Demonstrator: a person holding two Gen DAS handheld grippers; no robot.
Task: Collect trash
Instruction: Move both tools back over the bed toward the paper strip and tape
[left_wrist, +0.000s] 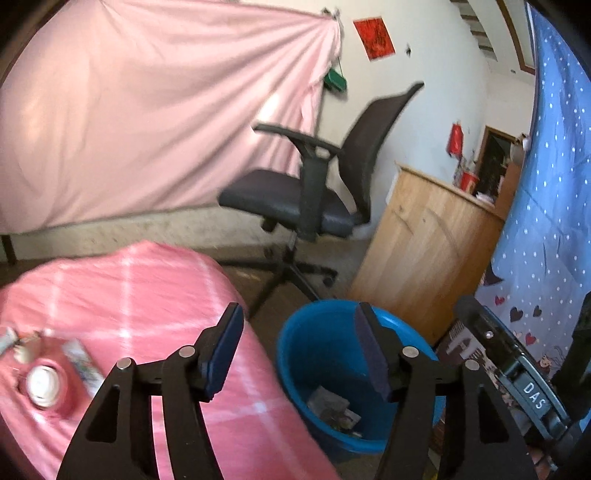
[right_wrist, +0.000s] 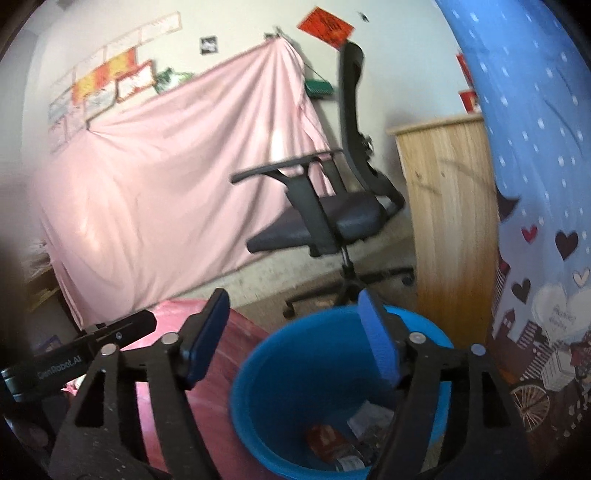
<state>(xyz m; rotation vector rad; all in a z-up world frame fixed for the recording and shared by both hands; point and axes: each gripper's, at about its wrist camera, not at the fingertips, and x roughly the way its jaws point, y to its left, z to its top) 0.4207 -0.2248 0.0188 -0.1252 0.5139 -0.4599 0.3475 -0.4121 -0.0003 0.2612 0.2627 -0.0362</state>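
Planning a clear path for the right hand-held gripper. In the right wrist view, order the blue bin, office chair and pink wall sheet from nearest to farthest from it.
1. Blue bin: directly below the right hand-held gripper.
2. Office chair: beyond the bin, centre.
3. Pink wall sheet: behind the chair, left.

- bucket (left_wrist: 295, 354): bright blue
- tablecloth (left_wrist: 147, 295): pink with a white check
- hanging sheet (left_wrist: 147, 110): pale pink, plain
- curtain (left_wrist: 546, 184): blue with white dots, dark hearts lower down
- office chair (left_wrist: 317, 192): black frame, dark grey seat
- cabinet (left_wrist: 424, 251): light wood grain
- gripper pads (right_wrist: 207, 343): dark blue
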